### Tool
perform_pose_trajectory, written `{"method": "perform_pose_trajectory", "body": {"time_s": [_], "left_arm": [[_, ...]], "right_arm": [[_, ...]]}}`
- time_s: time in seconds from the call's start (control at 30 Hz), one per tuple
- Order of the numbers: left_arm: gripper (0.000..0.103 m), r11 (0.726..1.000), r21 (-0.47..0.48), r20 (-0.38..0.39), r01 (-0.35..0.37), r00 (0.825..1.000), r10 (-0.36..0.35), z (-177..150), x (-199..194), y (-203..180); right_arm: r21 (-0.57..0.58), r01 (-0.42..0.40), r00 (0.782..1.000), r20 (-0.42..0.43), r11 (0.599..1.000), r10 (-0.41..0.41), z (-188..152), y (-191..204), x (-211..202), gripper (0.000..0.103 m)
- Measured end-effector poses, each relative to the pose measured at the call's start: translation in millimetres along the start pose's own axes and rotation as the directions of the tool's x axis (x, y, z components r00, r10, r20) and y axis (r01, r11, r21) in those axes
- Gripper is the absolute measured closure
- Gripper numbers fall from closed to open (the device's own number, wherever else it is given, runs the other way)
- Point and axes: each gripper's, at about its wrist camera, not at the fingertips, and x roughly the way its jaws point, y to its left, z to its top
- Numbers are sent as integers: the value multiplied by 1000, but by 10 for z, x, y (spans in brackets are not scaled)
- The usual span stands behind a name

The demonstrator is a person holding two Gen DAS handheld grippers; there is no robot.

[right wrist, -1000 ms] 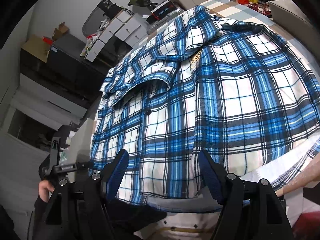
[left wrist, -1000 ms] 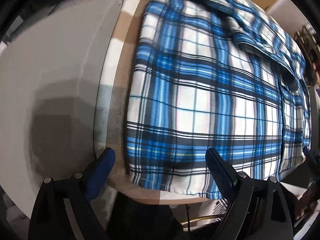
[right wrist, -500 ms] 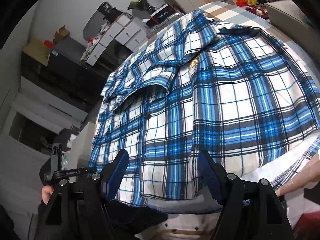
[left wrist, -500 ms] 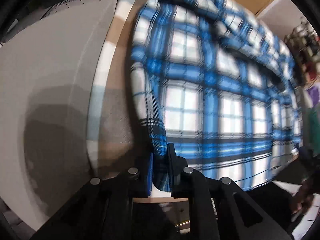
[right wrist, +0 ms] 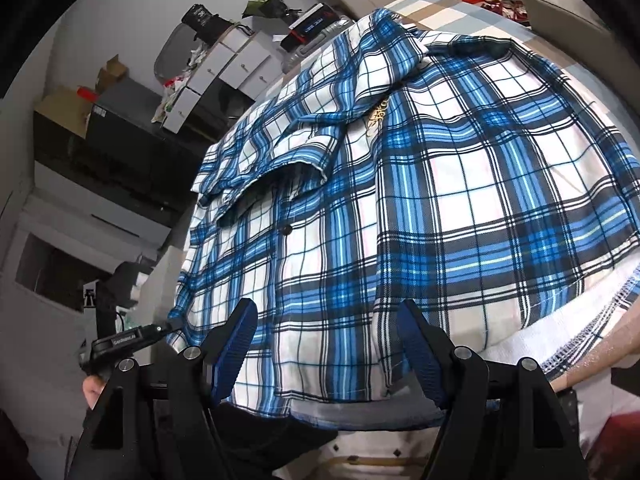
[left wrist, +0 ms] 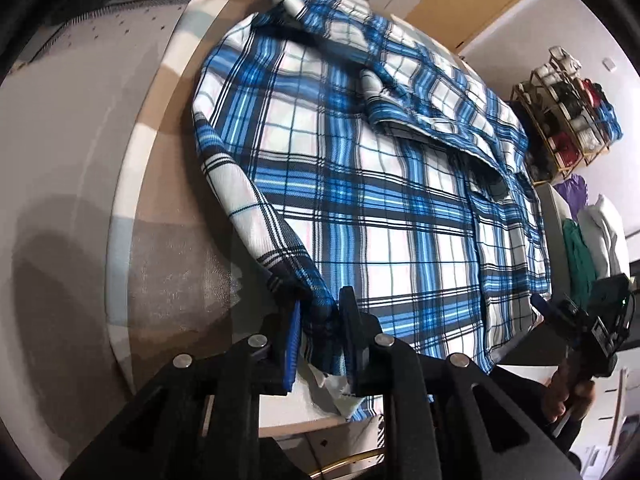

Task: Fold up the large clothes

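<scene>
A blue, white and black plaid shirt (left wrist: 380, 184) lies spread on a table, its sleeves folded over the chest; it fills the right wrist view (right wrist: 420, 184) too. My left gripper (left wrist: 320, 320) is shut on the shirt's near hem corner and lifts it slightly, so a fold rises along the left edge. My right gripper (right wrist: 328, 344) is open, its blue-padded fingers (right wrist: 236, 340) on either side of the near hem at the other side. The right gripper also shows at the right in the left wrist view (left wrist: 576, 320).
The table (left wrist: 160, 200) has a beige and white check cover, with a white surface (left wrist: 60, 160) to its left. A shelf rack (left wrist: 560, 120) stands at the back right. Cabinets and boxes (right wrist: 192, 80) crowd the far wall. A white cloth edge (right wrist: 580, 312) lies at the right.
My left gripper has closed on the shirt's hem corner and raised it, drawing the left edge inward. The right gripper has stayed open at the hem.
</scene>
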Motion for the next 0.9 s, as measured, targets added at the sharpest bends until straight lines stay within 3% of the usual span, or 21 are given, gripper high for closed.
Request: {"method": "perform_pose_trajectory", "body": {"time_s": [0.07,0.13,0.2,0.23,0.33,0.4,0.5,0.67,0.8,0.9], "left_arm": [[83,1000,-10,9,-4,1000,4,2,12,2],[59,1000,-8,31,-18,999,18,-16,34,-55],[43,1000,23,72,-17,997,16,-46,-4,-79],[41,999,31,84,-24,996,22,-65,-7,-90],[41,1000,-13,100,10,995,-8,-91,18,26],[39,999,-35,110,32,994,-28,-111,28,106],[35,997,-53,133,57,990,-49,-134,-6,164],[35,999,-19,138,44,990,-41,-145,31,101],[35,1000,12,140,4,990,-6,-165,46,37],[35,1000,0,144,23,989,-23,-161,42,65]], "right_arm": [[6,1,999,32,1000,-2,6,-16,-65,30],[18,-34,997,64,999,33,26,-49,-145,30],[33,-77,996,52,996,75,77,-80,-188,30],[15,-38,998,44,999,38,112,-79,-246,30],[-77,125,988,101,989,-117,215,-82,-488,30],[-111,264,958,142,958,-247,340,-180,-650,30],[-81,382,923,72,920,-377,511,-467,-705,29],[-85,480,874,-35,873,-484,614,-834,-615,29],[-129,500,859,-53,857,-509,642,-886,-479,30],[-121,500,857,-73,858,-510,633,-934,-420,30]]}}
